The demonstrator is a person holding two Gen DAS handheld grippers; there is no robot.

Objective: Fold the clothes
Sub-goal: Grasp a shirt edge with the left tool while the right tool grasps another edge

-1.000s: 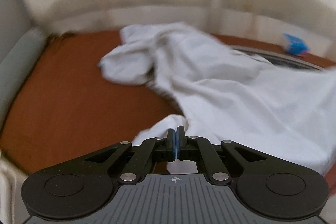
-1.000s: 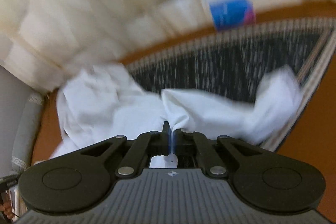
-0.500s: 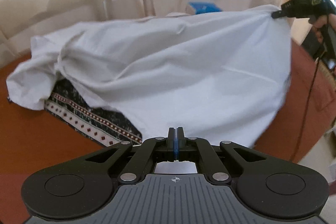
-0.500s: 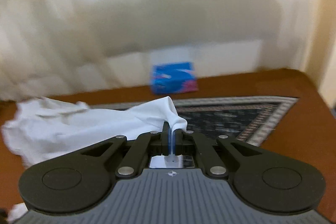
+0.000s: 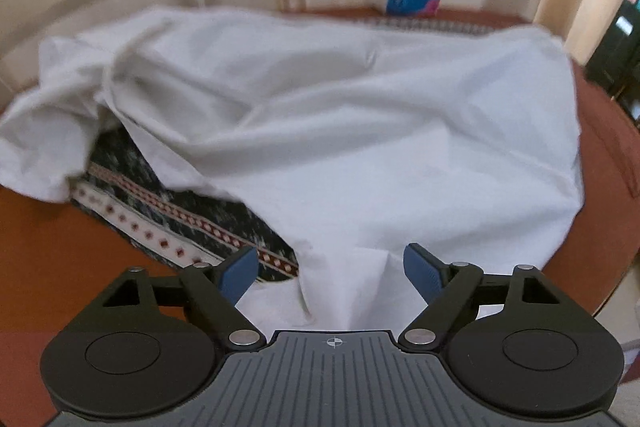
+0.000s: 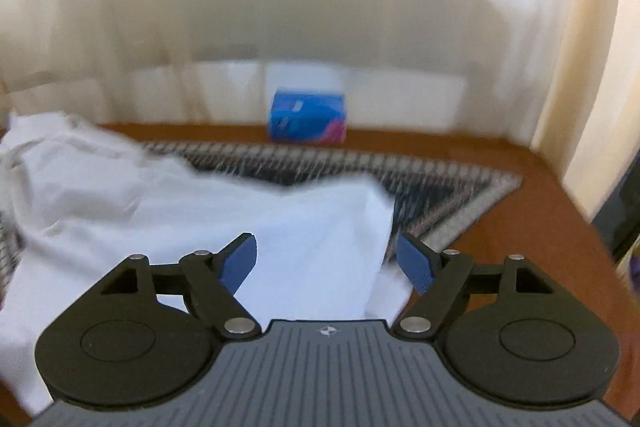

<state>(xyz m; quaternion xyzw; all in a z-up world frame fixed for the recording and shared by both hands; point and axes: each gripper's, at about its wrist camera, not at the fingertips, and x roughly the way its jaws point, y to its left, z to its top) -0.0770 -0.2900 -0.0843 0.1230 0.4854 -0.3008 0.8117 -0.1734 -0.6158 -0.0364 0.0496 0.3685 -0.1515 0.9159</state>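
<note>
Brown surface (image 5: pixel 52 267) with patterned mat (image 5: pixel 192 235), blue tissue pack (image 6: pixel 307 121) at far edge, cream curtains (image 6: pixel 320 7) behind. White garment (image 5: pixel 360 131) lies spread over mat. Left tool (image 5: pixel 331 270) and right tool (image 6: pixel 327 261) now wide open, holding nothing; both were pinching cloth half a second ago.

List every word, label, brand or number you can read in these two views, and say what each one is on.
No text can be read in either view.
Blue box at the far edge of the table: it carries printing, too blurred to read.
White garment: no print or label shows.
Patterned mat: woven motifs only, no letters.
Left gripper and right gripper: only a small crosshair mark on each body, no lettering.
</note>
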